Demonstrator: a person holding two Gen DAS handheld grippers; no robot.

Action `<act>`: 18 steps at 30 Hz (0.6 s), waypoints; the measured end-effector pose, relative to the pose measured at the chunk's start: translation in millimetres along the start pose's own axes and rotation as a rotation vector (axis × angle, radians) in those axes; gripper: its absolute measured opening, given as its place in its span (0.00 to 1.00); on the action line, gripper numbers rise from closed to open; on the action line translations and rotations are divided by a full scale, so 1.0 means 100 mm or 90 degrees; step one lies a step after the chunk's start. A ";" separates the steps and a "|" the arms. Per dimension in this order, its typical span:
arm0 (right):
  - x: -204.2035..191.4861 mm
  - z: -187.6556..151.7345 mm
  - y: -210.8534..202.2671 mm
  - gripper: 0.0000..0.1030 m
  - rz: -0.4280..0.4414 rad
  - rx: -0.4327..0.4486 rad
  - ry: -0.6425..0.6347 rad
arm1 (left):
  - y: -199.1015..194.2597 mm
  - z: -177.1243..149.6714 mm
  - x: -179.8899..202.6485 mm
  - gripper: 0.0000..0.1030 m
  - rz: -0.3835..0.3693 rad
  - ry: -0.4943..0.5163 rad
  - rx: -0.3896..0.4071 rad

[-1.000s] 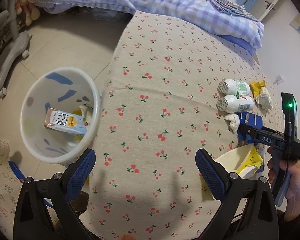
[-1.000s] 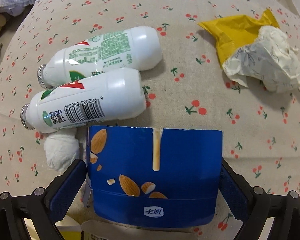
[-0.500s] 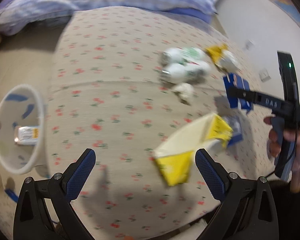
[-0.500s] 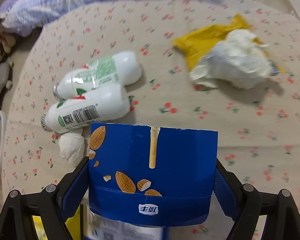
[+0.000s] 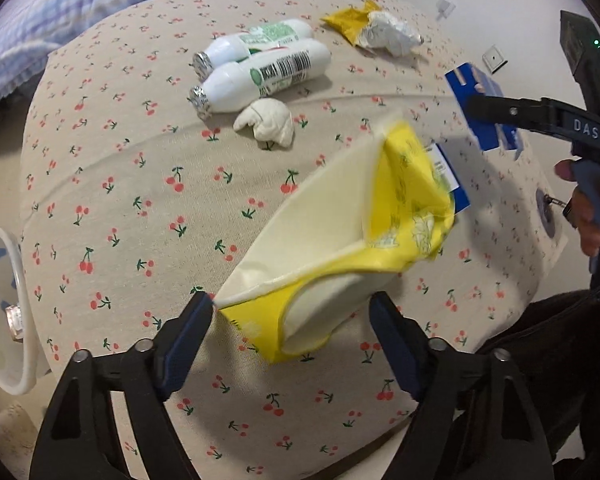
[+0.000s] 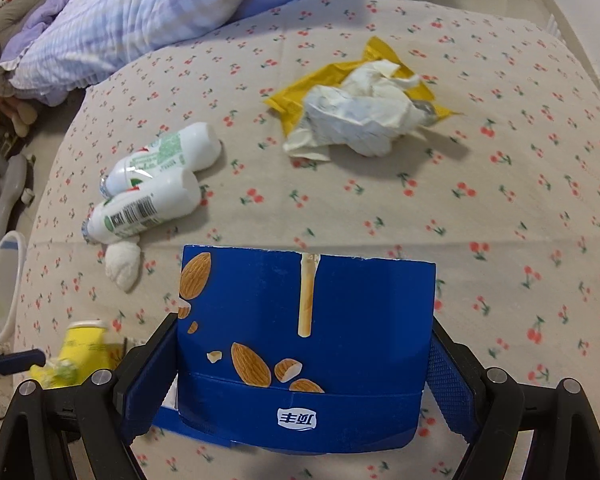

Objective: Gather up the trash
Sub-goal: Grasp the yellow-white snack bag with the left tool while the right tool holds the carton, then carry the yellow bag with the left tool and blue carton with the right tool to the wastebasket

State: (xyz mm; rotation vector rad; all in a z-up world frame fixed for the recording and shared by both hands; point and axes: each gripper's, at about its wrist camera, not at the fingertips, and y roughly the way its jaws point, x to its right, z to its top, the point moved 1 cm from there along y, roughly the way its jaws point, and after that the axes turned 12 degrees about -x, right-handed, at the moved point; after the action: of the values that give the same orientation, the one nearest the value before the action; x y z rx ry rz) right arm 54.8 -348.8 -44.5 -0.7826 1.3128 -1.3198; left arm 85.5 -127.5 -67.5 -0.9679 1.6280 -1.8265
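While my right gripper (image 6: 304, 364) clamps the blue almond box (image 6: 306, 344) above the tablecloth (image 6: 500, 208), my left gripper (image 5: 290, 344) gapes wide around the yellow carton (image 5: 340, 248); white bin (image 5: 16, 312) at the left table edge.

Bare table (image 5: 148, 200) lay open on the left, toward the bin (image 5: 4, 320). Two bottles (image 5: 260, 68) and a paper ball (image 5: 266, 124) blocked the far side; the yellow bag (image 5: 340, 248) sat right before the left tongs (image 5: 290, 312).
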 end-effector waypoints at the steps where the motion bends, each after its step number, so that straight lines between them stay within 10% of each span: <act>1: 0.03 -0.02 0.00 0.89 0.001 -0.001 0.001 | 0.01 0.00 0.01 0.71 0.003 0.002 -0.002; 13: 0.19 -0.06 -0.03 0.89 0.004 0.001 0.013 | -0.15 -0.01 -0.11 0.38 0.003 -0.034 0.058; 14: 0.18 -0.05 -0.03 0.89 0.006 0.002 0.013 | -0.17 -0.01 -0.12 0.12 0.002 -0.036 0.063; 18: 0.14 -0.05 -0.04 0.89 0.008 0.006 0.010 | -0.24 -0.01 -0.16 0.11 -0.005 -0.047 0.078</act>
State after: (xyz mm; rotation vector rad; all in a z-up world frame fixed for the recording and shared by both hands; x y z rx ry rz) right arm 46.2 -361.8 -44.4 -0.7580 1.3206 -1.3235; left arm 96.2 -111.2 -46.8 -0.9759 1.4521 -1.8498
